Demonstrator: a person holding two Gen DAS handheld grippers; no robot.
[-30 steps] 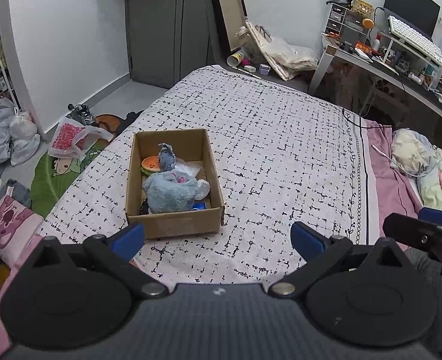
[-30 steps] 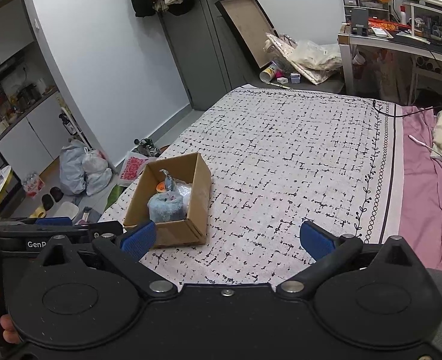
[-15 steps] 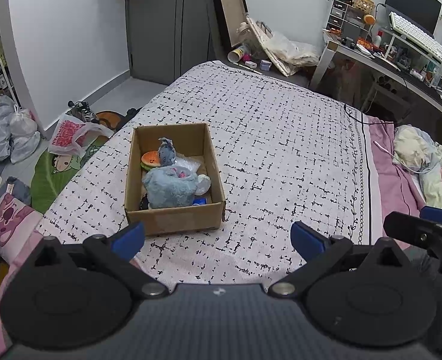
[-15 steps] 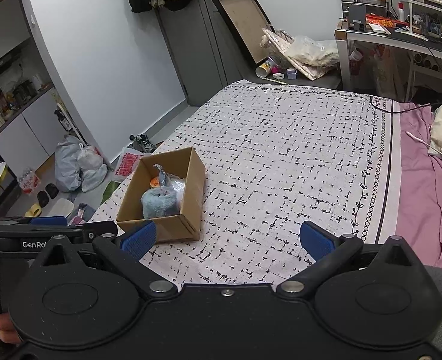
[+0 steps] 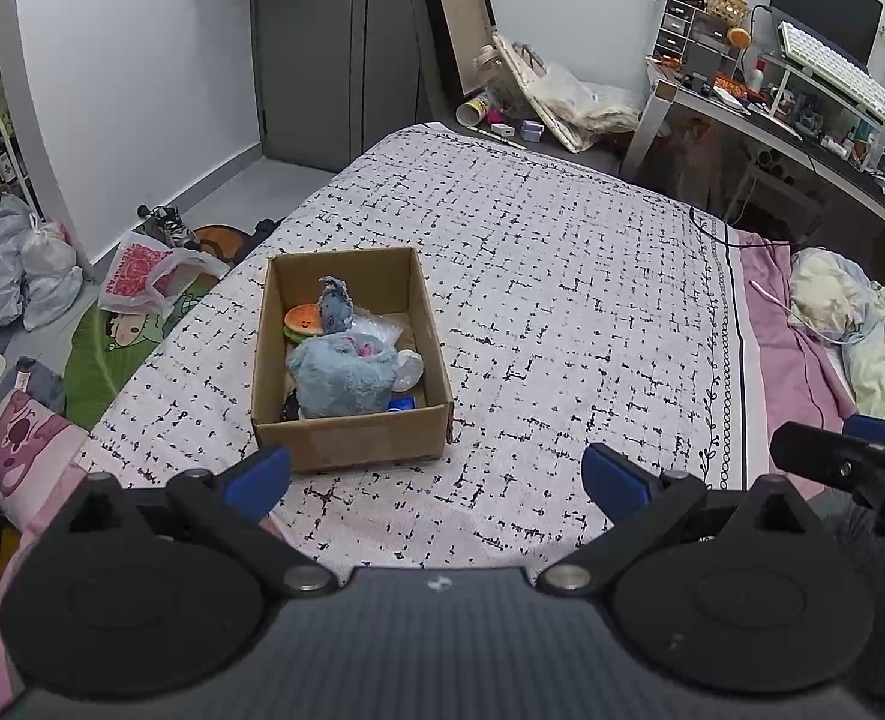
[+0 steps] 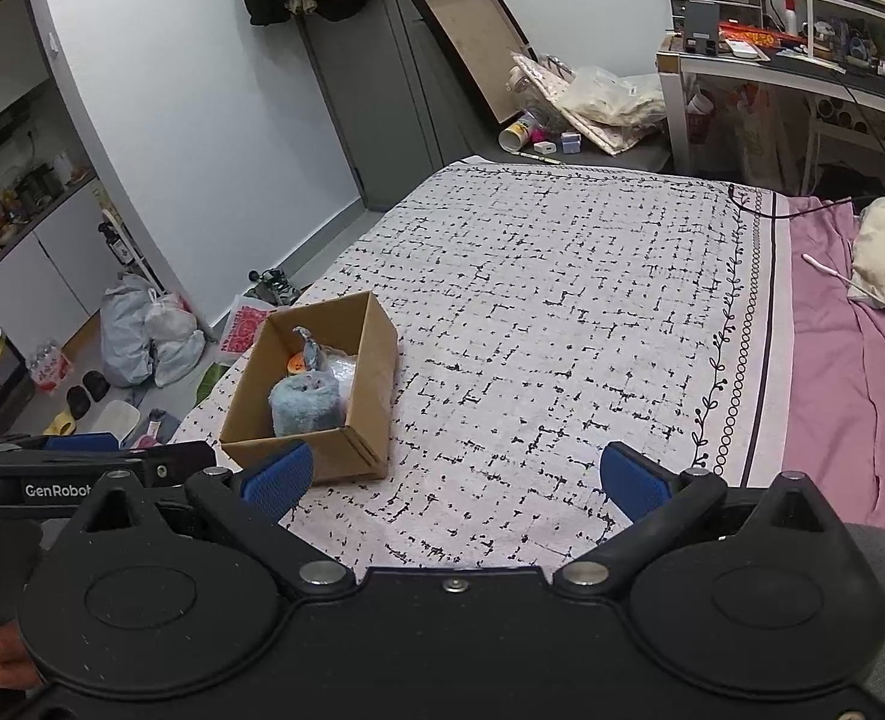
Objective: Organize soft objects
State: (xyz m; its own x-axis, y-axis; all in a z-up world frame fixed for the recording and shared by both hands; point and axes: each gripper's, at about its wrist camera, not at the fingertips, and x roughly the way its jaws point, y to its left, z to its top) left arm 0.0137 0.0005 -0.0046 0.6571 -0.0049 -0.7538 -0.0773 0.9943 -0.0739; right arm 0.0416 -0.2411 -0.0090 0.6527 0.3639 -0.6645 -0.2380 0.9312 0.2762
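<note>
Soft toys already sat in the cardboard box left of centre on the bed; left tool and right tool were spread, empty, so sorting looked finished, nothing loose left to grab.

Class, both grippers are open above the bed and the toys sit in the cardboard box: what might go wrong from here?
1. The cardboard box sits near the bed's left edge; a nudge might tip it to the floor.
2. The blue plush stands above the rim and may tumble out.
3. The left gripper and right gripper are close together and might collide.
</note>
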